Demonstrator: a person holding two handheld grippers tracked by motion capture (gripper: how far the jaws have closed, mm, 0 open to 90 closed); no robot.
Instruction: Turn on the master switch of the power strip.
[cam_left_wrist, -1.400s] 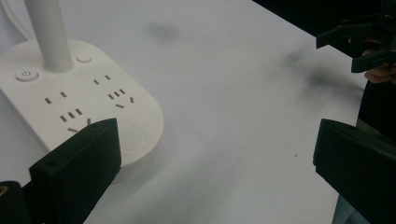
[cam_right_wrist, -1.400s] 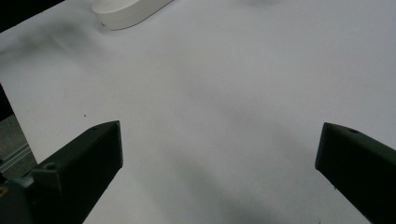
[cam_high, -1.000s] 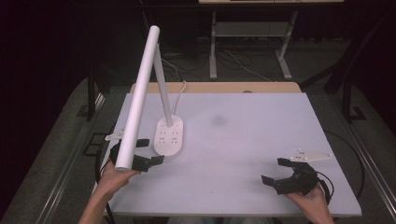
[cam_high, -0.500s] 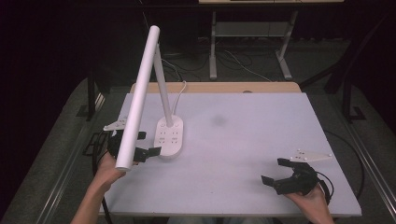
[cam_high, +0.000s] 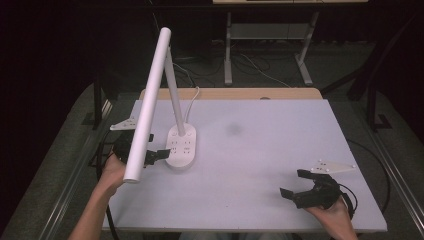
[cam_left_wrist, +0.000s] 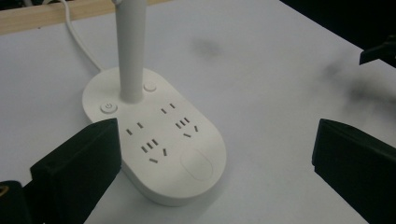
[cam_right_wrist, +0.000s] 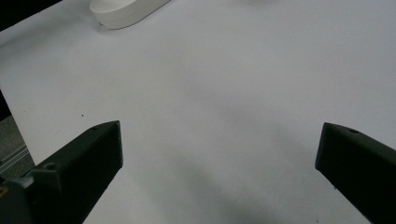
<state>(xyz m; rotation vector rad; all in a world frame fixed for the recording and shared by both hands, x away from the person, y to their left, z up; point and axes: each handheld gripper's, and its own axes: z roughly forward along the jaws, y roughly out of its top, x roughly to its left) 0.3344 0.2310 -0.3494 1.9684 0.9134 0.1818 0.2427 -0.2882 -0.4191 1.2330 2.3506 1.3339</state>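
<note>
A white desk lamp stands at the table's left, with an oval socket base (cam_high: 183, 146) and a long tube head (cam_high: 149, 102) slanting down toward the person. My left gripper (cam_high: 154, 157) sits just left of the base, partly hidden behind the tube head. In the left gripper view it (cam_left_wrist: 218, 140) stands open, with the base (cam_left_wrist: 159, 140), its power button (cam_left_wrist: 108, 107) and the stem (cam_left_wrist: 130, 51) ahead between the jaws, untouched. Near the front right edge my right gripper (cam_high: 296, 186) is open over bare tabletop, shown wide apart (cam_right_wrist: 219, 135) in its own view.
The white table (cam_high: 280, 135) has a wooden strip (cam_high: 230, 93) along its back edge. The lamp's cord (cam_high: 193, 100) runs off the back. A faint dark smudge (cam_high: 233, 129) marks the middle. The lamp base (cam_right_wrist: 126, 11) sits far from the right gripper.
My left gripper has moved away from the person and up beside the lamp base, slipping partly under the tube head. The right gripper and the lamp have stayed put.
</note>
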